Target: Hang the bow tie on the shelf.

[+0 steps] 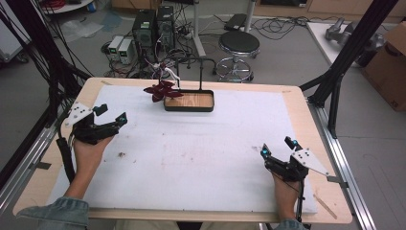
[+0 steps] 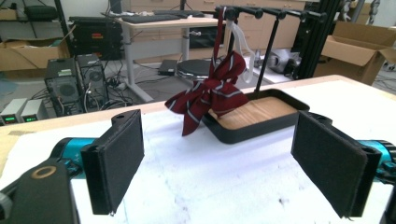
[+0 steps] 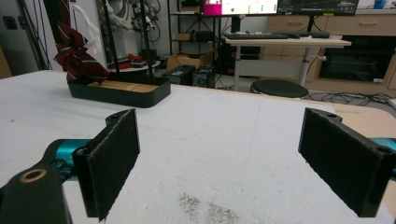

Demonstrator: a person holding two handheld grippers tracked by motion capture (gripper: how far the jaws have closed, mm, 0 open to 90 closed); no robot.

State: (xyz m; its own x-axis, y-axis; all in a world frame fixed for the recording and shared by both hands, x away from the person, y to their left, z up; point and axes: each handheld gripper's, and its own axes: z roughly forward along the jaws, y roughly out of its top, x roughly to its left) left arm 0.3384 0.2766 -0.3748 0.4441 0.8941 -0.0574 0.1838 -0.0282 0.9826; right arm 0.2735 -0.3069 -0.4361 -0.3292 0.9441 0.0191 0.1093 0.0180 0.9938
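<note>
Dark-red striped fabric bow [image 2: 212,95] hangs from black rack [image 2: 266,11] over wooden tray [image 2: 254,122]; left claw [image 1: 111,114] and right claw [image 1: 277,147] spread, empty.

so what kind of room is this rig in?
Most likely a robotics lab or workshop: desktop PC towers and loose cables on the floor, desks with keyboards, monitors, and a black aluminium frame around the padded table.

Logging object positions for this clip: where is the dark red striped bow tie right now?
In the high view the dark red striped bow tie hangs at the table's far edge, from the black rack, over the left end of the wood-bottomed black tray.
</note>
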